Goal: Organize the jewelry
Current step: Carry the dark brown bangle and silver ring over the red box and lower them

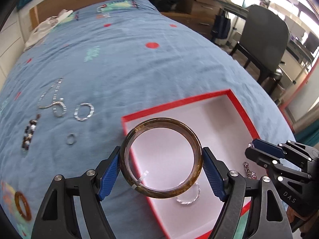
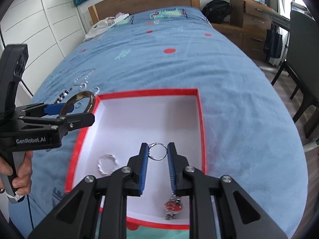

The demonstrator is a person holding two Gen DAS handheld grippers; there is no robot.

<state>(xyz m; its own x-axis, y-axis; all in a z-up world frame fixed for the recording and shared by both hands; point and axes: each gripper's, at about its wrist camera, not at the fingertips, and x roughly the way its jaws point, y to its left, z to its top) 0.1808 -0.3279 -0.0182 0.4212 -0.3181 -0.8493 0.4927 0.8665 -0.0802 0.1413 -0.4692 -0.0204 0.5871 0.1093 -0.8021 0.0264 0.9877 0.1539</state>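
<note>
My left gripper is shut on a brown translucent bangle, held upright between the blue pads above the left rim of a red-edged white box. The right wrist view shows that gripper and bangle at the box's left edge. My right gripper is shut on a thin silver ring above the box floor; in the left wrist view it sits at the right. A twisted silver band and a red-and-silver piece lie in the box.
On the blue bedspread left of the box lie a silver bracelet, a small ring, a chain, a beaded strand and an amber bangle. A hand grips the left handle. A grey chair stands right of the bed.
</note>
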